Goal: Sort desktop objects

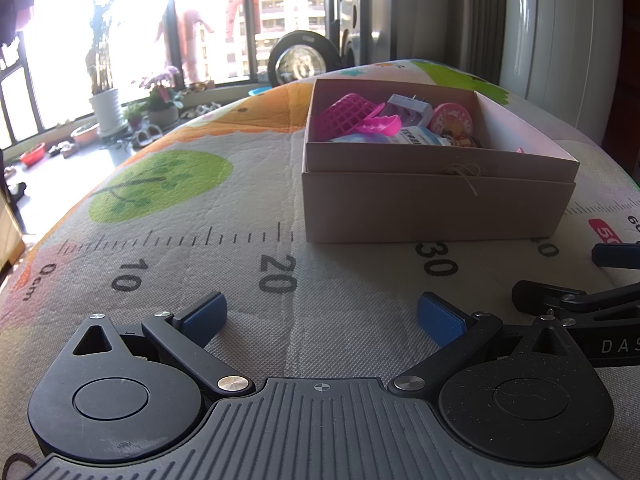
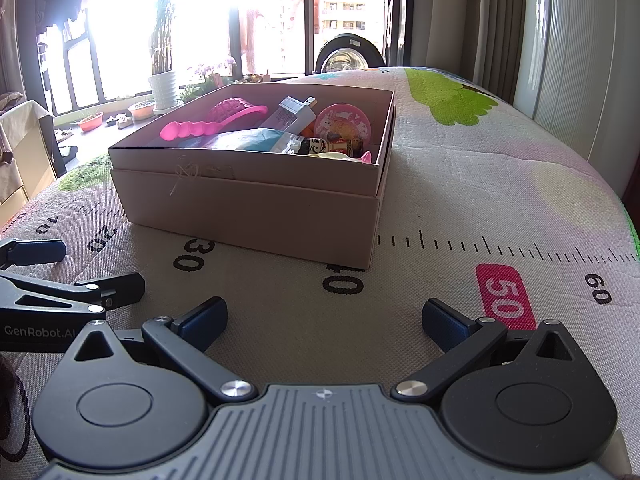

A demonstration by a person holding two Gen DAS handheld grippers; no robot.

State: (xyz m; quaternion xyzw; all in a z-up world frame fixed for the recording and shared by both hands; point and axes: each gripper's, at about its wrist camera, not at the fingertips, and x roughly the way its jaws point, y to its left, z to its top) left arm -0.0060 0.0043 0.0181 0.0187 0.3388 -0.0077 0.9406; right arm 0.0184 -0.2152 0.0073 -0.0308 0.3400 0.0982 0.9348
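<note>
A beige cardboard box (image 1: 432, 208) (image 2: 256, 208) stands on the printed mat. Inside lie a pink mesh scoop (image 1: 346, 114) (image 2: 236, 110), a white charger (image 1: 410, 110) (image 2: 290, 114), a round pink tin (image 1: 454, 118) (image 2: 344, 124), a blue-white packet (image 2: 244, 138) and a small figure (image 2: 320, 145). My left gripper (image 1: 322, 320) rests low over the mat in front of the box, open, nothing between its blue pads. My right gripper (image 2: 324, 320) is beside it, also open and empty. Each gripper's tip shows in the other's view: the right gripper (image 1: 580, 280) and the left gripper (image 2: 60, 272).
The mat (image 1: 192, 216) carries a ruler print and green tree shapes. Its right edge (image 2: 628, 216) drops off near a white radiator. Beyond the far edge are windows, potted plants (image 1: 106, 108) and a washing machine door (image 1: 298, 58).
</note>
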